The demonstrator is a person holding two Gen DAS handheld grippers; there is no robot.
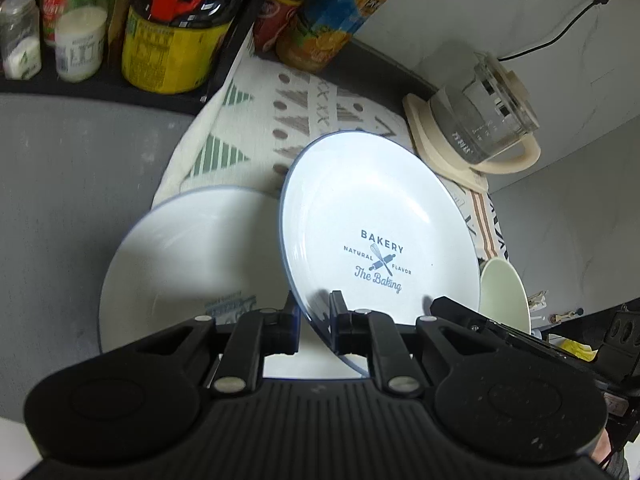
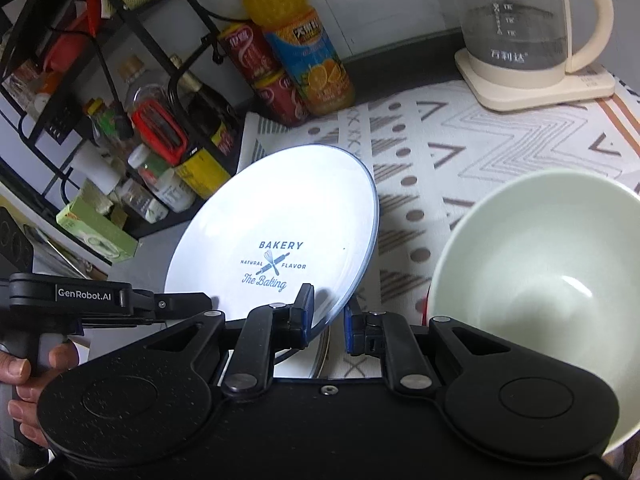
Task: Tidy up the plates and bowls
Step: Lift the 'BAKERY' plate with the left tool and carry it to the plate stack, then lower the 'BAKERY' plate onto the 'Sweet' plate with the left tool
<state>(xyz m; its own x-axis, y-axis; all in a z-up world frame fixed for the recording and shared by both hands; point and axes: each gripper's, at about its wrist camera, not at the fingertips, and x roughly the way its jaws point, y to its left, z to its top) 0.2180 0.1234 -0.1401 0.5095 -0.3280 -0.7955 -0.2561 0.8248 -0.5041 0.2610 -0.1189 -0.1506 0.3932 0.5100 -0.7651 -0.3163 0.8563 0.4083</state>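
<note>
**Kitchen table, one plate in two grips**

The left hand-held gripper is pinched shut on the near rim of the bakery plate. The right hand-held gripper is shut on the same rim, a bit further round toward 4 o'clock in the left view. The plate is off the table and tipped, with its far edge up at 12 o'clock.

A second plate lies flat at 9 o'clock from the left hand-held gripper, just beside the held one. A green bowl sits at 3 o'clock from the right hand-held gripper. Further out are the patterned cloth, a glass kettle at 1 o'clock and bottles at 11 o'clock.

I think the job now is to stack the held plate on the flat one. Both grips should stay tight and move together. Tip the plate flat first, line up the rims, then lower it slowly so it does not bang or slide. Let go only when it rests.
</note>
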